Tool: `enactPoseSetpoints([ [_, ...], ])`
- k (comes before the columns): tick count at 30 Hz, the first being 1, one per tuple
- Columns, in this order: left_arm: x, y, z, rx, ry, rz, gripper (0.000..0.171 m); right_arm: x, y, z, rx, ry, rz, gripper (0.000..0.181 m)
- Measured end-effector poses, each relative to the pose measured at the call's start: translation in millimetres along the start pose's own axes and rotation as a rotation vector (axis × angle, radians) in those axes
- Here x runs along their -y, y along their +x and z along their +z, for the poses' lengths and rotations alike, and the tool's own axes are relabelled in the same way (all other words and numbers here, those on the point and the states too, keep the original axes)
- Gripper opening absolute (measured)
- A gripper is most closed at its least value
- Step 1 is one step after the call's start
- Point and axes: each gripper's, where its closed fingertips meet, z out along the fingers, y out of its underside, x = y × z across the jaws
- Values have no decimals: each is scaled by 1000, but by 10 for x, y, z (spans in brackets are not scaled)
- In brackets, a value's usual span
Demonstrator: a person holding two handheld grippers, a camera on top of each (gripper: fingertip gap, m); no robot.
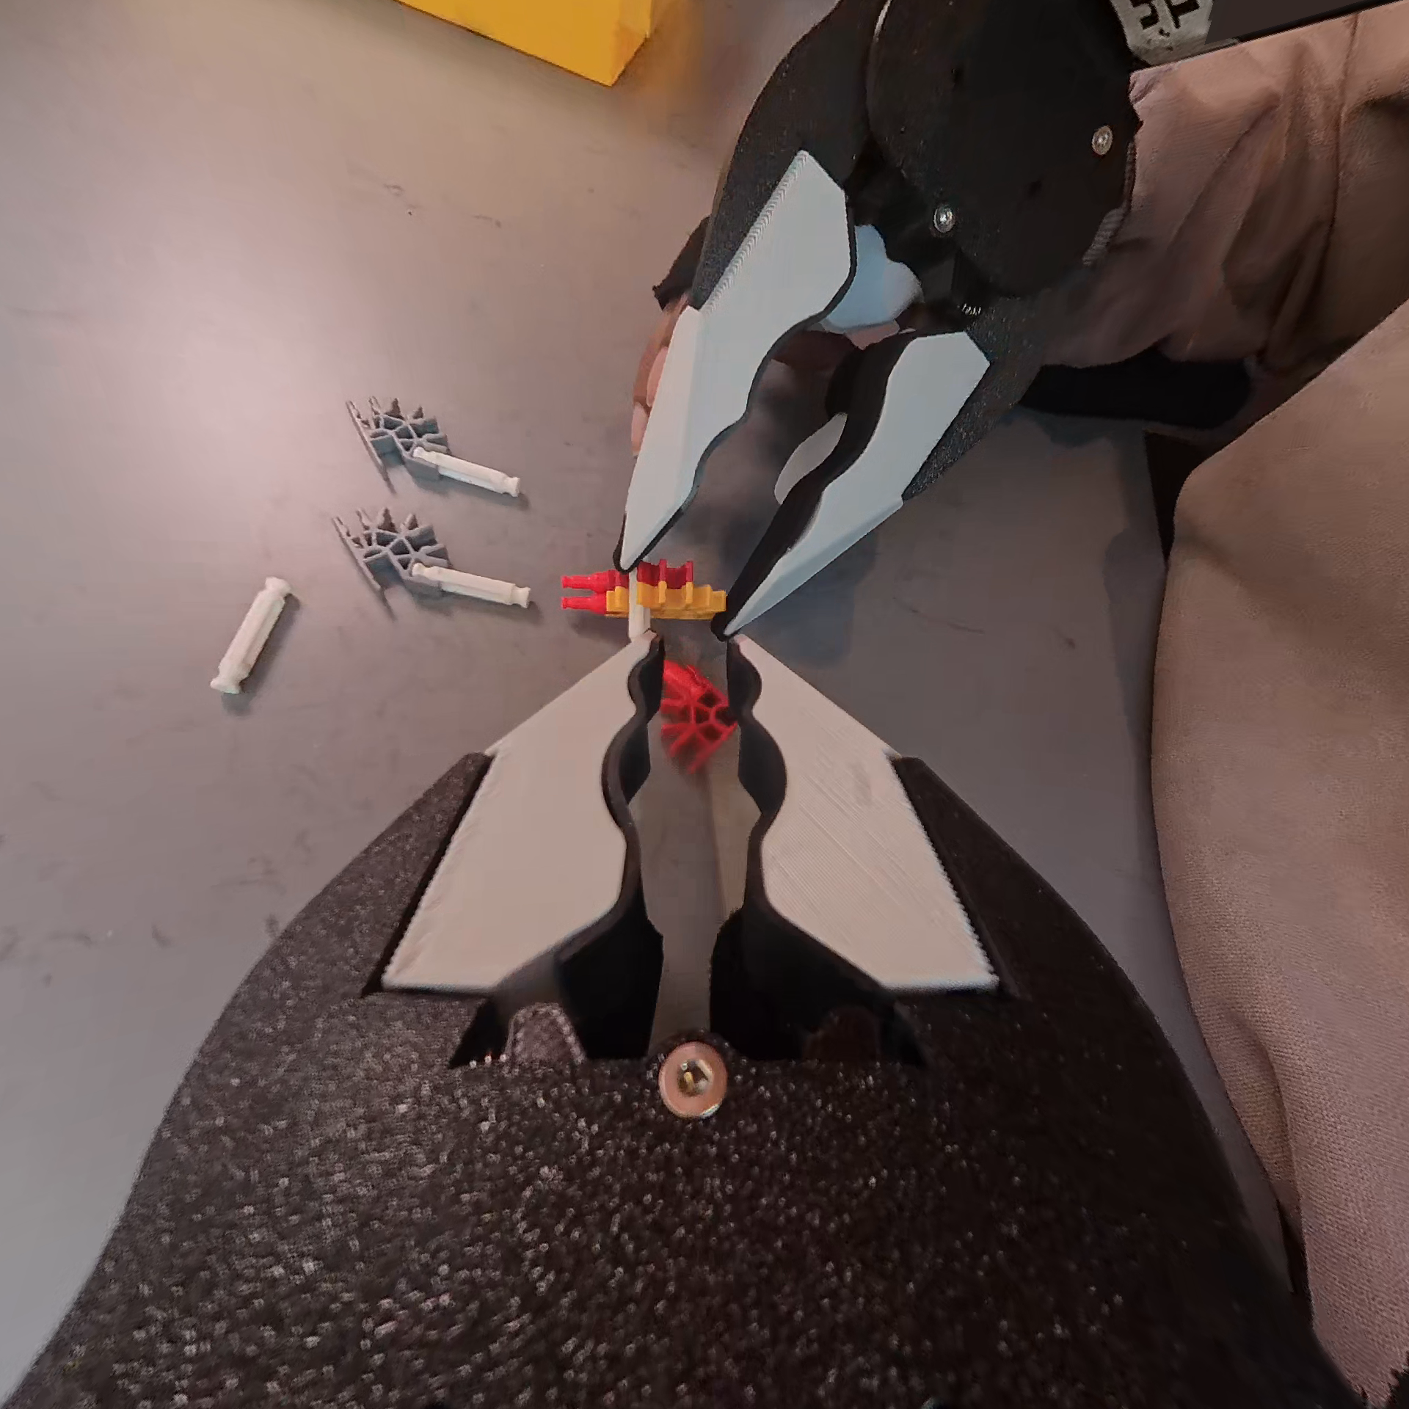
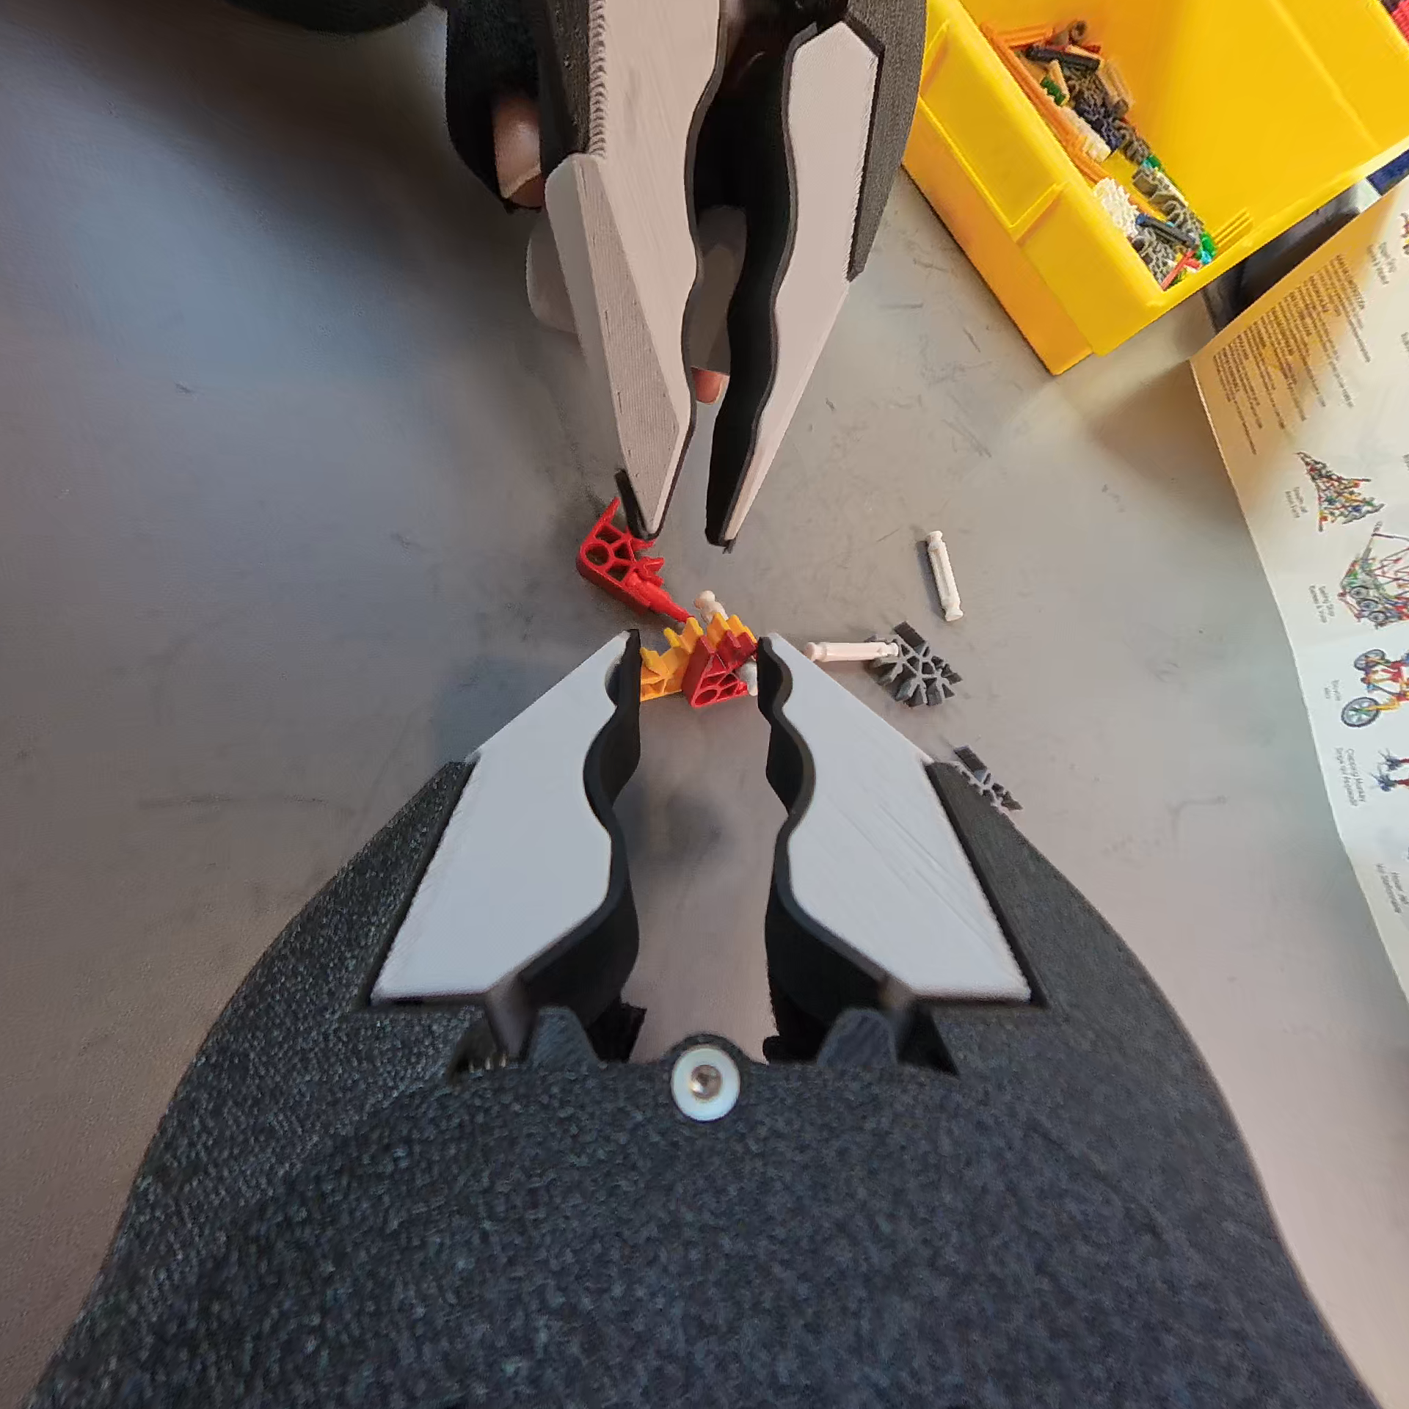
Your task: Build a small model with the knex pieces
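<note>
Right gripper [image 2: 698, 643] straddles the orange-red cluster [image 2: 698, 663], grip on it unconfirmable; left gripper [image 2: 682, 534], jaws released, sits just beyond the cluster, one tip touching a red connector [image 2: 614, 556].

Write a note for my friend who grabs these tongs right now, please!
Left tongs: open, tips by the red connector lying on the table; contact unclear.
Right tongs: open, tips either side of the yellow-and-red cluster, not clamped.
Already joined: far grey connector and near grey connector each have a white rod plugged in.
Unjoined: loose white rod, lying apart from them.
Yellow bin of pieces stands at the table's far side.
</note>
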Motion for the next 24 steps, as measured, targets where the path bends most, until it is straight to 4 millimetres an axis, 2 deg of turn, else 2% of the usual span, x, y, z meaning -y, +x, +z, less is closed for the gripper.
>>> enactPoseSetpoints([
  [5, -114, 32, -11, -3, -86, 61, 16, -33, -6, -23, 25, -9, 32, 28],
  [8, -215, 51, -70, -14, -143, 85, 24, -36, -20, -28, 40, -13, 49, 28],
  [11, -339, -7, -46, 22, -206, 117, 29, -35, -23, -26, 58, -15, 75, 29],
  [15, -338, -31, -17, 45, -207, 133, 21, 26, -1, -78, 85, 27, 133, 37],
  [19, -333, -30, 0, 70, -212, 176, 12, 152, 76, -159, 88, 90, 191, 38],
  [24, -305, -9, 17, 99, -217, 225, 11, 124, -35, -89, 121, 53, 149, 34],
])
